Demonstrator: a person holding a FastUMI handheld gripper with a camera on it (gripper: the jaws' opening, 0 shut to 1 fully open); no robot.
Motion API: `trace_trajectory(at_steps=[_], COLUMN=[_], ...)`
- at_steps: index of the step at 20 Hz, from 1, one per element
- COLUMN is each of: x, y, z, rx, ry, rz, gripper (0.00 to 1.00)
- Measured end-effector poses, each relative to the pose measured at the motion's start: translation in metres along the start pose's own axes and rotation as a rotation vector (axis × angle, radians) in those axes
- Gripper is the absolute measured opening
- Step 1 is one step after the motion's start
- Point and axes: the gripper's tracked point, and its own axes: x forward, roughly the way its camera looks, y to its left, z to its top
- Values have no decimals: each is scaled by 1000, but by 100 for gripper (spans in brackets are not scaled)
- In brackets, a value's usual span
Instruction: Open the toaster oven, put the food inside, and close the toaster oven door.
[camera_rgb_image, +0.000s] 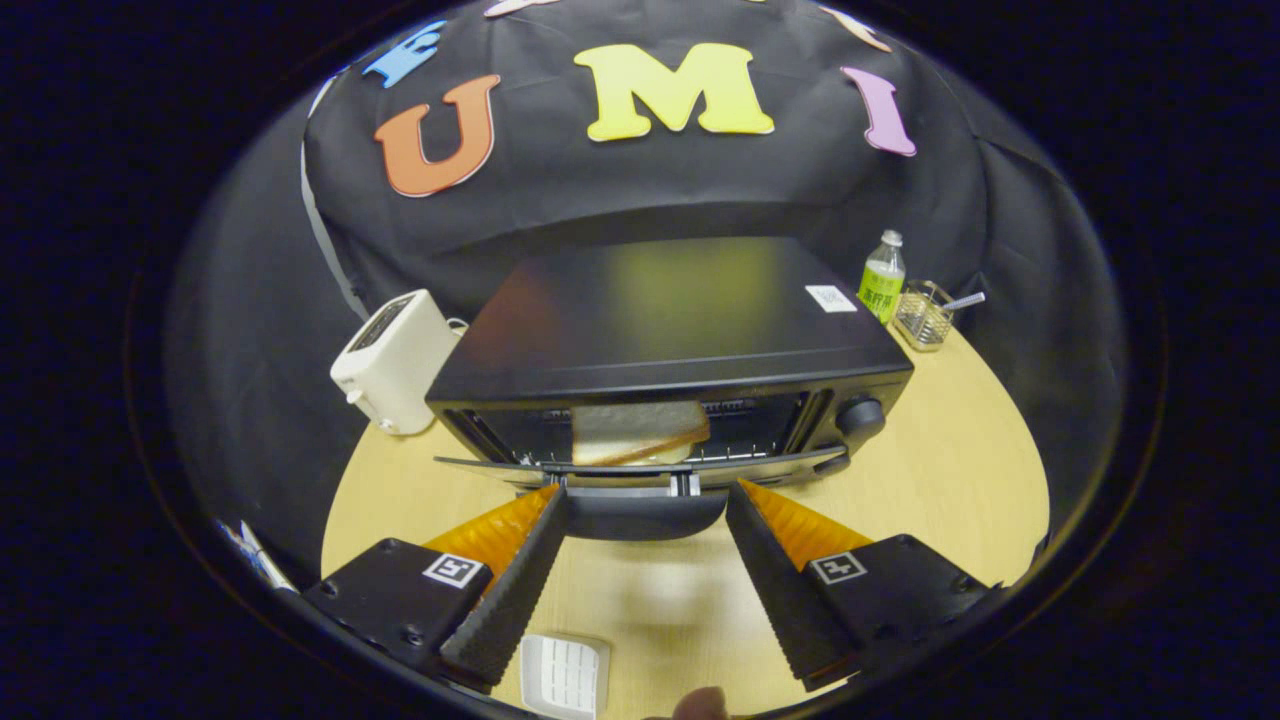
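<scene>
A black toaster oven (670, 330) stands on the wooden table (960, 470), its door (640, 468) swung down flat toward me. A slice of bread (640, 432) lies inside on the rack, just behind the lowered door. The door's handle (645, 510) hangs at the front edge. My gripper (648, 492) is open, its two fingertips on either side of the handle and level with it, touching nothing that I can make out. Nothing is held between the fingers.
A white pop-up toaster (395, 360) stands left of the oven. A green bottle (883, 278) and a small wire basket (925, 315) sit behind the oven's right corner. A white ribbed object (565, 672) lies on the table beneath the fingers.
</scene>
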Motion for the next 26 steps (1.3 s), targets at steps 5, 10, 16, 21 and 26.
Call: trace_trajectory(at_steps=[5,10,16,21,26], x=[-42,-122,-218,-280,-307], y=[11,24,48,52,51], z=[42,87,99,87,54], rx=[-7,-15,-41,-61,-53], ry=[-127,-320,-491,-610,-639], rz=[7,3,39,8,-1], gripper=[100,100,100,100,100])
